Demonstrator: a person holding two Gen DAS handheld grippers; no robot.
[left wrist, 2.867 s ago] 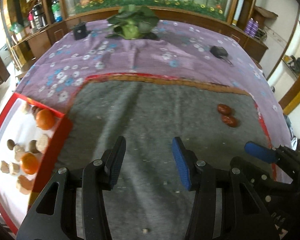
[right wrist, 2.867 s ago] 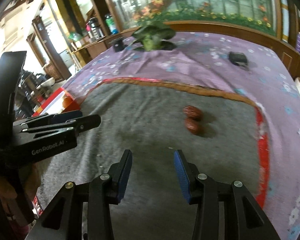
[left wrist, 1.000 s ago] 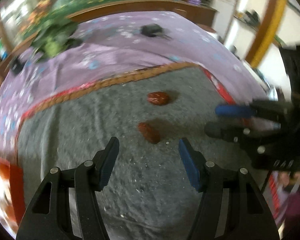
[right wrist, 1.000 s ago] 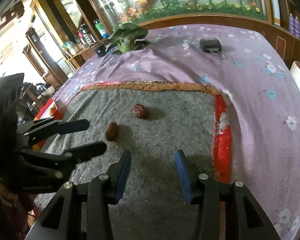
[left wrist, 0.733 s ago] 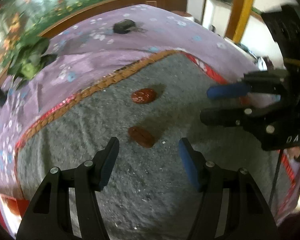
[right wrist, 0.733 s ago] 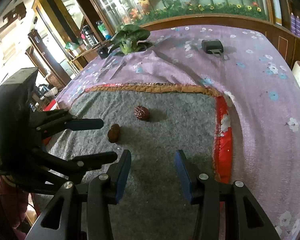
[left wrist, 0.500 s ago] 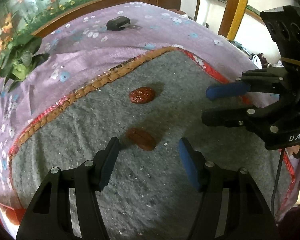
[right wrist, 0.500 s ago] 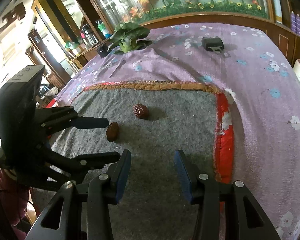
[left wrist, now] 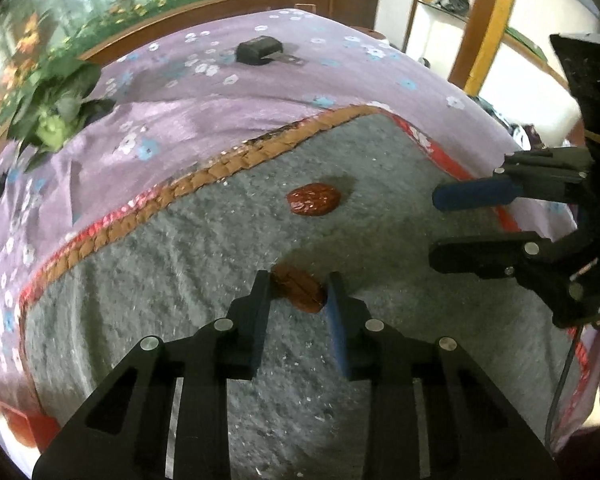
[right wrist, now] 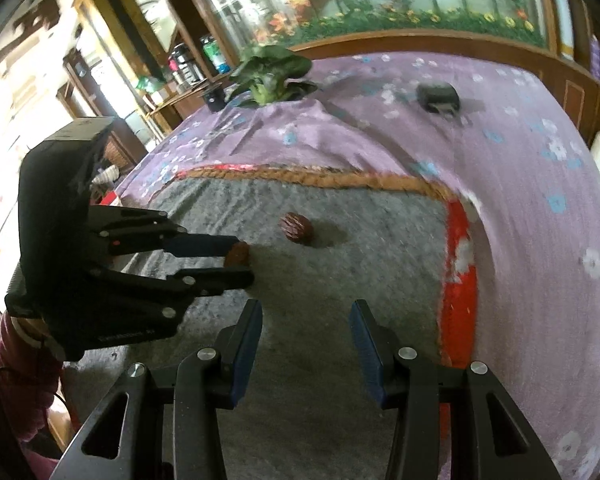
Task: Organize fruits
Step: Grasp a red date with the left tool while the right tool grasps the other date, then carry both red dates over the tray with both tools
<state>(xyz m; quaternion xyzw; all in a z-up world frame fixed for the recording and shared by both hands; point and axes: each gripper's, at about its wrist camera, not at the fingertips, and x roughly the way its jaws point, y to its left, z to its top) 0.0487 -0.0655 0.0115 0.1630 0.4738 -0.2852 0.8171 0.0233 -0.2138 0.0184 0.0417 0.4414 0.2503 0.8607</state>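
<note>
Two wrinkled red dates lie on a grey mat (left wrist: 160,288). In the left wrist view my left gripper (left wrist: 296,292) has its jaws closing on the near date (left wrist: 300,291), and both pads touch its ends. The right wrist view shows the same date (right wrist: 239,253) between the left gripper's fingertips (right wrist: 244,262). The far date (left wrist: 314,199) (right wrist: 296,229) rests free on the mat just beyond. My right gripper (right wrist: 306,328) hovers open and empty over the mat's near right part, and it also shows in the left wrist view (left wrist: 436,228).
The mat lies on a purple flowered cloth (left wrist: 204,92) with an orange and red braided border. A black object (left wrist: 259,50) and a leafy plant (left wrist: 56,108) sit at the far side. A red tray corner (left wrist: 16,428) shows at lower left.
The left gripper came over the near date and its jaws have narrowed from wide apart until they touch it. The right gripper has stayed put and open.
</note>
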